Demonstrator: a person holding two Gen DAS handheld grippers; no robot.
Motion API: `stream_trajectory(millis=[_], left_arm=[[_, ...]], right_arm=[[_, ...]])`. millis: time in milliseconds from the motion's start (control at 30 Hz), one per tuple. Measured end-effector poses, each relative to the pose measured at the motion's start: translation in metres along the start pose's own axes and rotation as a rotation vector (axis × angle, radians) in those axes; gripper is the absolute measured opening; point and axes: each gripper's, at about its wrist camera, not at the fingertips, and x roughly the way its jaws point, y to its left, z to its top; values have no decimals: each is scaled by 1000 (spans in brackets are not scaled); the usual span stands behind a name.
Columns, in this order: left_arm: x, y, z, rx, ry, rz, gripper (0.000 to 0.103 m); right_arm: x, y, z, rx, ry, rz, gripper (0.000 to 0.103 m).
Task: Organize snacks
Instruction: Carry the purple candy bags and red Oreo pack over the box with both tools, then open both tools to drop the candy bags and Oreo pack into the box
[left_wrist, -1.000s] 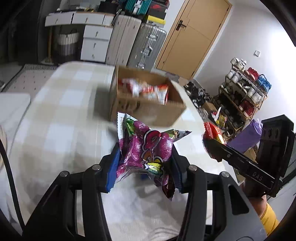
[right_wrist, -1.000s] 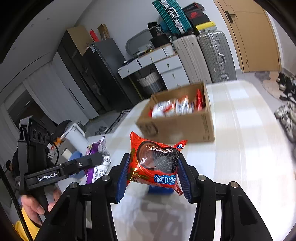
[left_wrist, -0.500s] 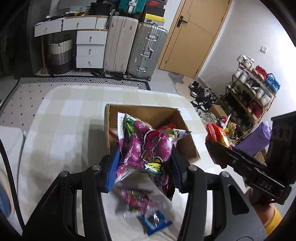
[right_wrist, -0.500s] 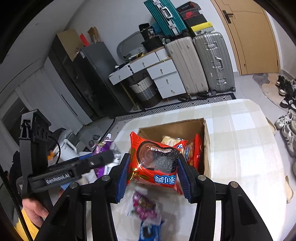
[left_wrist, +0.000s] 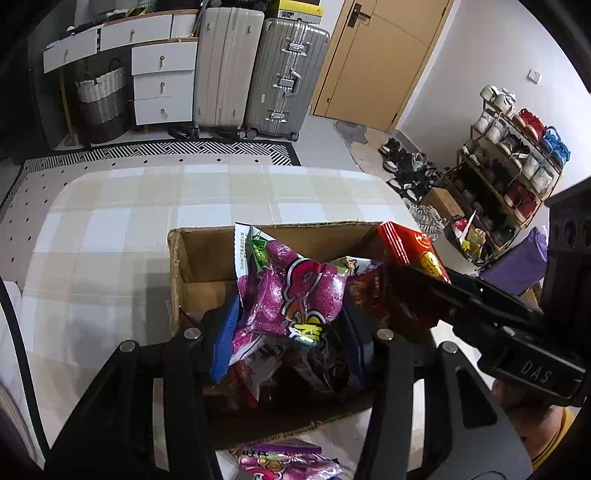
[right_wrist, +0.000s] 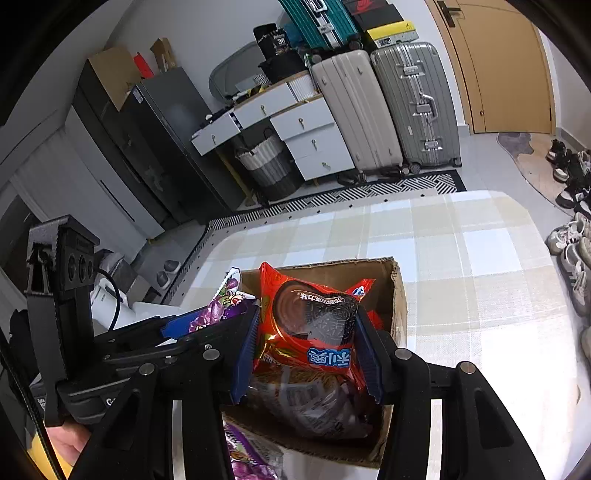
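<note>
Purple snack bag (left_wrist: 291, 295) and red cookie pack (right_wrist: 310, 332) hide most of the cardboard box (left_wrist: 207, 254) contents. Another purple packet (left_wrist: 284, 461) cut off by bottom edge. Shoe rack (left_wrist: 517, 155) items too small to identify.

Open brown cardboard box (left_wrist: 207, 258) on checked tablecloth (left_wrist: 110, 229), under fingertips; purple foil snack packet (left_wrist: 288, 461) before box, below fingers.

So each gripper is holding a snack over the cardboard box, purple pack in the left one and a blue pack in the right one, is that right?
Not quite: the right gripper holds a red cookie pack, not a blue one; only its label band is blue, as the right wrist view shows. The rest stands: the left gripper holds the purple pack, and both hang over the cardboard box.
</note>
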Motion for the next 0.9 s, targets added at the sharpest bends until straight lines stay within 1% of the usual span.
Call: stream_trajectory(millis=[167,300,367,433,600,633,667,800,900], left_arm=[[23,4,1,-5,7,-10,48],[31,10,-13,-1,-3,-18,49],[38,16,-18,-19,9,-31,49],[42,18,-21,-11,13,-36,49],[47,15,-27,33,33,-13,50],[48,16,-30,36,35,-17,53],[50,17,-31,39,39,-6,58],[45,8,-39,101,22,22,59],[41,2,-41,115,23,40,60]], right_arm=[[11,-5,2,-4,14,0,49],[20,-7,1,-6,30,2,49],[23,-6,0,-9,40,2,49],[25,-5,0,-12,45,4,49],[30,-3,-1,-12,56,2,49],[30,-4,-1,-6,58,5,49],[31,-5,-2,6,60,5,49],[30,-7,-3,21,62,-4,49],[30,-8,-4,22,68,-12,49]])
